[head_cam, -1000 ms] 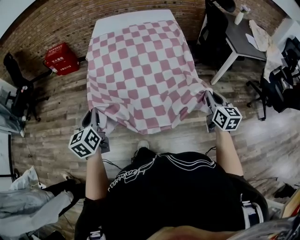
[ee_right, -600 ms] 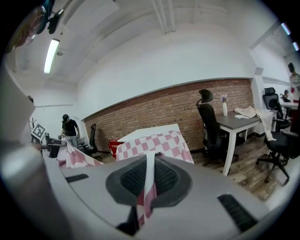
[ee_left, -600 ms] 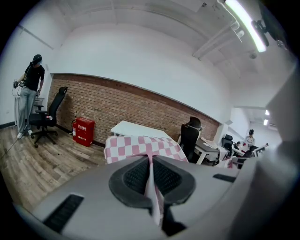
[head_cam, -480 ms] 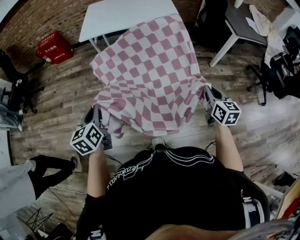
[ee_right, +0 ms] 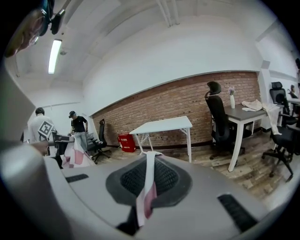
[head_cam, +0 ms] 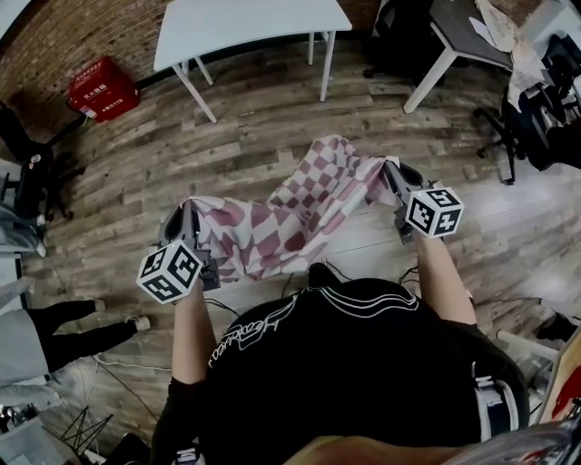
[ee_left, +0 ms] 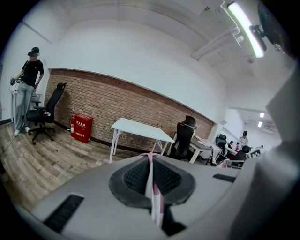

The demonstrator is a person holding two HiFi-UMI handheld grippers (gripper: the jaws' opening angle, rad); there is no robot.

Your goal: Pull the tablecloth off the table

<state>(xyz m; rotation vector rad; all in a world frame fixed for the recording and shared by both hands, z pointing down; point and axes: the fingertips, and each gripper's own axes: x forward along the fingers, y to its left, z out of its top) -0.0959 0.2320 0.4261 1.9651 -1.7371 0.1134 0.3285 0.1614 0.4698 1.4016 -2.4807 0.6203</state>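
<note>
The pink-and-white checked tablecloth (head_cam: 295,213) hangs slack between my two grippers, clear of the white table (head_cam: 245,23), which stands bare farther off. My left gripper (head_cam: 189,227) is shut on the cloth's left corner; a thin fold of tablecloth (ee_left: 151,180) shows pinched between its pads. My right gripper (head_cam: 388,177) is shut on the right corner, with a strip of tablecloth (ee_right: 147,187) clamped between its pads. The white table (ee_left: 140,130) appears straight ahead in the left gripper view, and the white table (ee_right: 164,125) also in the right gripper view.
A red box (head_cam: 98,88) sits by the brick wall at the left. A grey desk (head_cam: 467,41) with black office chairs (head_cam: 404,41) stands at the right. Another office chair (head_cam: 23,173) is at the far left. A person (ee_left: 26,89) stands near the wall.
The cloth has slid fully off the white table and now sags between the grippers over the floor. The table has receded as I stepped back.
</note>
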